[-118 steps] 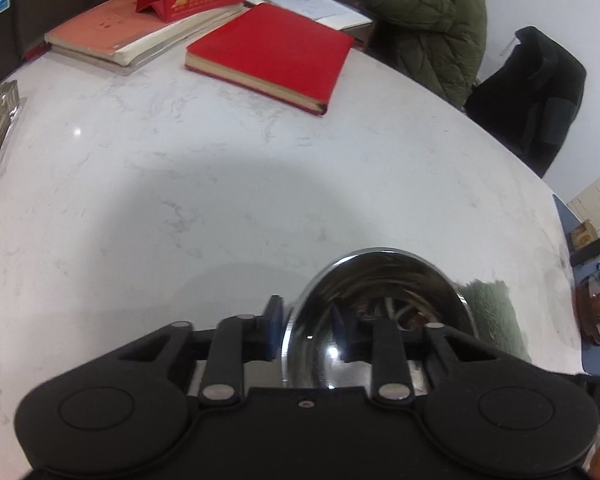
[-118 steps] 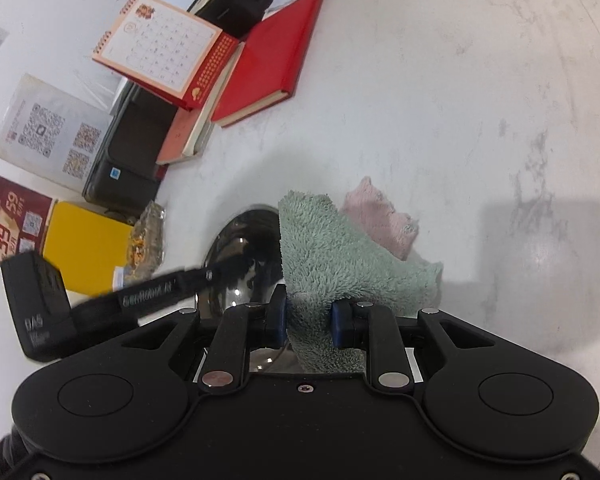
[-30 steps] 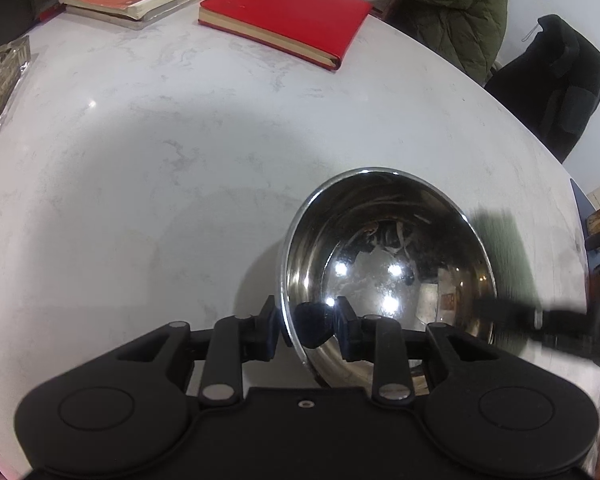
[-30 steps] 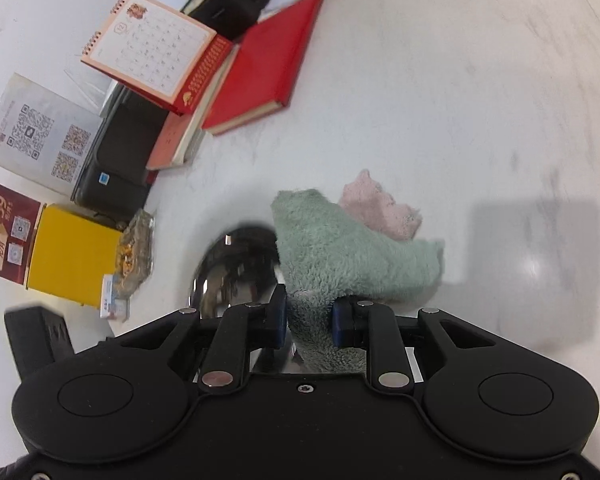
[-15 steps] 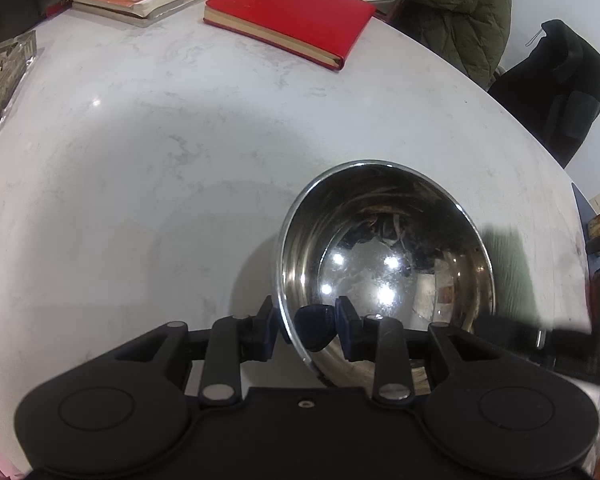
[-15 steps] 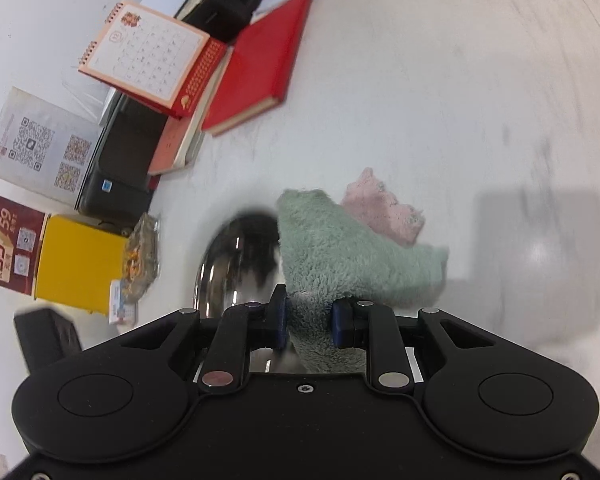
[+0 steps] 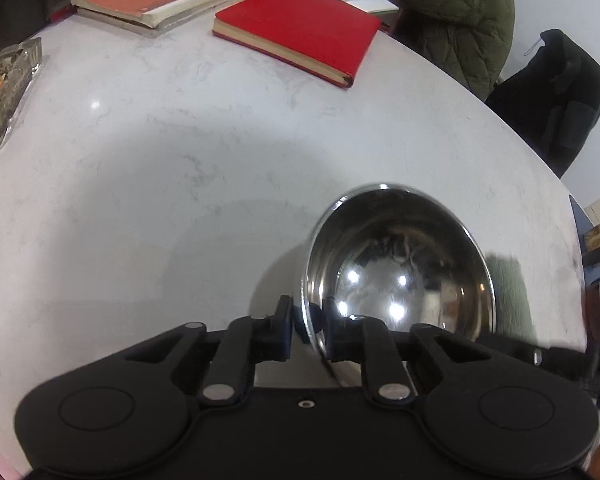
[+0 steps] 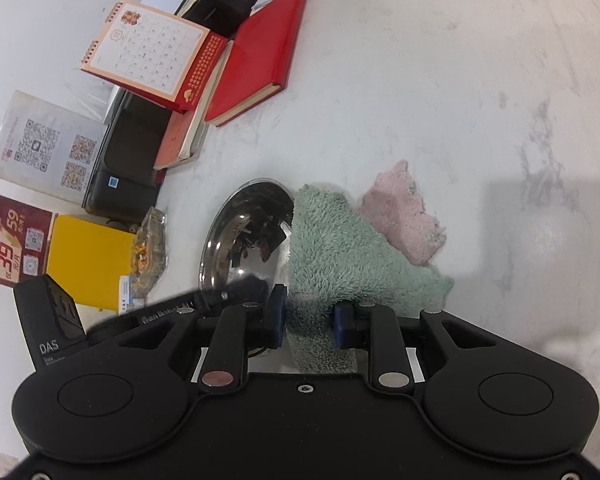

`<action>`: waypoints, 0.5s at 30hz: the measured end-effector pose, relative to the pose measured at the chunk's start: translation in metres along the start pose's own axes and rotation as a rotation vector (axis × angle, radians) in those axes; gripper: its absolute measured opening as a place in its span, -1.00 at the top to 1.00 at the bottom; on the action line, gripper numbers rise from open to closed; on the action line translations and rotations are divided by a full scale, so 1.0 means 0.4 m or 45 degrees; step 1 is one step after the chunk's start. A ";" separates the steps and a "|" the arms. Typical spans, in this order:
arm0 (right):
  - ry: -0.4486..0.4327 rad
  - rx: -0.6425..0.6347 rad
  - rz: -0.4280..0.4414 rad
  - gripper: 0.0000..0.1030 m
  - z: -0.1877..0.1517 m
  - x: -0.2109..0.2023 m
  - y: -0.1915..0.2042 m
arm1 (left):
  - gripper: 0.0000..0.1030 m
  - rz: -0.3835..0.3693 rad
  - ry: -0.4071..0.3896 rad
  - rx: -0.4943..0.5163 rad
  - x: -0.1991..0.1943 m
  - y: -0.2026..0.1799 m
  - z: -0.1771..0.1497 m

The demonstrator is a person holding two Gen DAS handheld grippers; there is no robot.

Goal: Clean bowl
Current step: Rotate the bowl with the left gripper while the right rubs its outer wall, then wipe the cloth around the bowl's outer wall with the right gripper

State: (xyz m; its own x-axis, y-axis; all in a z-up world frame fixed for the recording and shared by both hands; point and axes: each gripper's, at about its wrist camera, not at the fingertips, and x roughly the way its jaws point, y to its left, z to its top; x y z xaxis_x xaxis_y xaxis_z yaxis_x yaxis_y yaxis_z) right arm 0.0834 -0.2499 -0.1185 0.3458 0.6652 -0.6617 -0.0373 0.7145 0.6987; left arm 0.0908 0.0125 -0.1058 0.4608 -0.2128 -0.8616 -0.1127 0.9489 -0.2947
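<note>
Left wrist view shows the left gripper [image 7: 306,326] closing on the near rim of the steel bowl [image 7: 400,276], one pad inside and one outside — likely to steady it on the white table [image 7: 160,168]. The right gripper [image 8: 308,320] clenches a green cloth [image 8: 340,256], its jaws easing apart slightly — the cloth touches the bowl's right edge, ready to wipe.

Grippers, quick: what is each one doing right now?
Left gripper: closing on the rim of the steel bowl, one pad inside, one outside.
Right gripper: shut on the green cloth.
</note>
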 end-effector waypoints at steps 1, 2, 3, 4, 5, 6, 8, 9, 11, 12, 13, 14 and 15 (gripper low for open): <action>-0.001 -0.013 -0.004 0.55 0.008 0.001 0.002 | 0.69 0.001 0.012 0.005 -0.003 -0.001 -0.005; -0.003 -0.028 -0.008 0.55 0.020 0.000 0.004 | 0.69 0.001 0.026 0.013 -0.008 -0.002 -0.009; -0.005 -0.043 -0.012 0.55 0.032 0.000 0.006 | 0.70 0.001 0.041 0.022 -0.012 -0.003 -0.013; -0.004 -0.051 -0.014 0.55 0.038 0.000 0.007 | 0.70 -0.001 0.047 0.026 -0.019 -0.002 -0.014; -0.001 -0.060 -0.011 0.55 0.045 -0.002 0.007 | 0.70 -0.002 0.034 0.034 -0.028 -0.001 -0.007; 0.001 -0.060 -0.004 0.55 0.046 -0.006 0.007 | 0.68 0.001 0.014 0.050 -0.035 -0.002 0.003; 0.009 -0.060 -0.001 0.55 0.040 -0.012 0.008 | 0.55 0.004 -0.016 0.080 -0.043 -0.006 0.023; 0.012 -0.057 -0.004 0.55 0.033 -0.015 0.009 | 0.52 0.003 -0.015 0.092 -0.037 -0.008 0.033; 0.020 -0.057 -0.012 0.55 0.025 -0.016 0.012 | 0.53 -0.003 -0.007 0.104 -0.021 -0.010 0.047; 0.023 -0.054 -0.016 0.55 0.021 -0.016 0.014 | 0.53 -0.011 0.002 0.108 -0.005 -0.013 0.053; 0.025 -0.058 -0.022 0.55 0.019 -0.014 0.017 | 0.53 -0.012 0.005 0.103 0.006 -0.012 0.054; 0.026 -0.063 -0.027 0.55 0.017 -0.013 0.020 | 0.59 -0.007 0.002 0.086 0.009 -0.007 0.050; 0.027 -0.071 -0.036 0.55 0.018 -0.011 0.023 | 0.64 -0.006 0.001 0.073 0.011 -0.003 0.047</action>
State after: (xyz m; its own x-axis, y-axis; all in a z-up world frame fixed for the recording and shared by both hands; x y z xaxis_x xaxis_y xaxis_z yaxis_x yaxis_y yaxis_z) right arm 0.0883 -0.2478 -0.1070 0.3279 0.6488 -0.6867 -0.0800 0.7434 0.6641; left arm 0.1096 0.0148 -0.1015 0.4608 -0.2171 -0.8605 -0.0602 0.9597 -0.2744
